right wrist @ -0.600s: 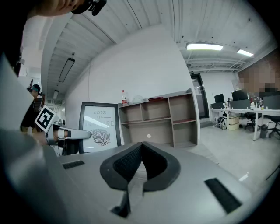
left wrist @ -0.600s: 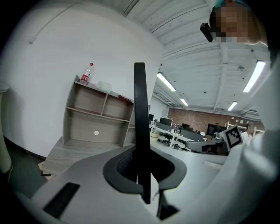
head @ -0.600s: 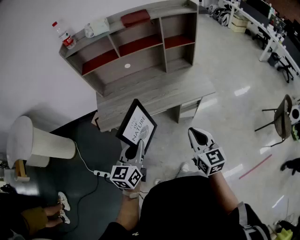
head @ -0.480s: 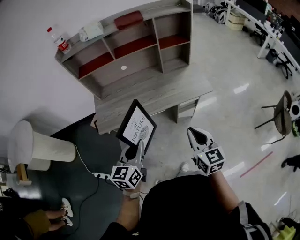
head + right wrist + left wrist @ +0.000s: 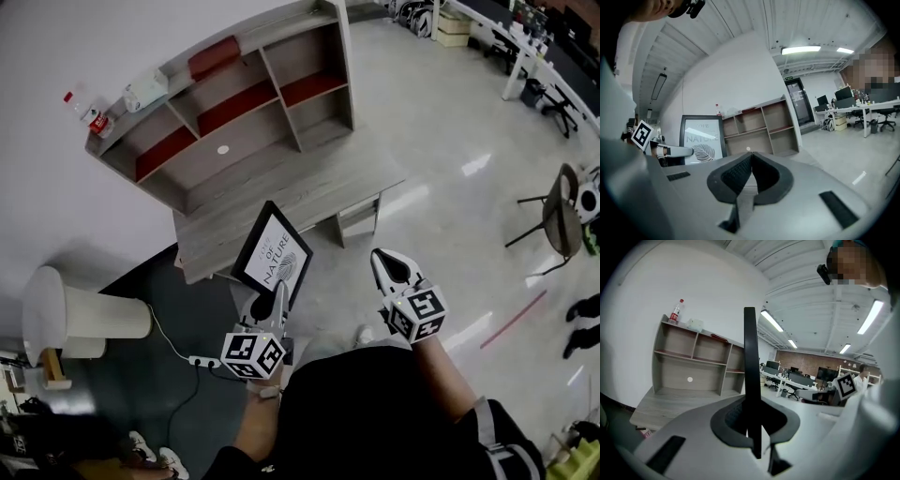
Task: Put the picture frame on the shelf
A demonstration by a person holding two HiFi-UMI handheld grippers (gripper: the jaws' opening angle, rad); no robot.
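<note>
A black picture frame (image 5: pixel 273 253) with a white print and a leaf drawing stands upright in my left gripper (image 5: pixel 270 302), which is shut on its lower edge. In the left gripper view the frame (image 5: pixel 750 380) shows edge-on between the jaws. My right gripper (image 5: pixel 390 269) is shut and holds nothing, level with the left one and to its right. The frame (image 5: pixel 701 137) also shows at the left of the right gripper view. The grey shelf unit (image 5: pixel 234 103) with red-lined compartments stands on a grey desk (image 5: pixel 281 202) ahead of both grippers.
A water bottle (image 5: pixel 91 114), a white pack (image 5: pixel 145 92) and a red item (image 5: pixel 214 56) lie on the shelf's top. A white round bin (image 5: pixel 80 314) stands at the left, with a cable and power strip (image 5: pixel 202 360) on the dark floor. A chair (image 5: pixel 562 220) is at the right.
The view has swung, so shelf and desk sit further left and lower in the picture. Both grippers keep their places and the frame stays held.
</note>
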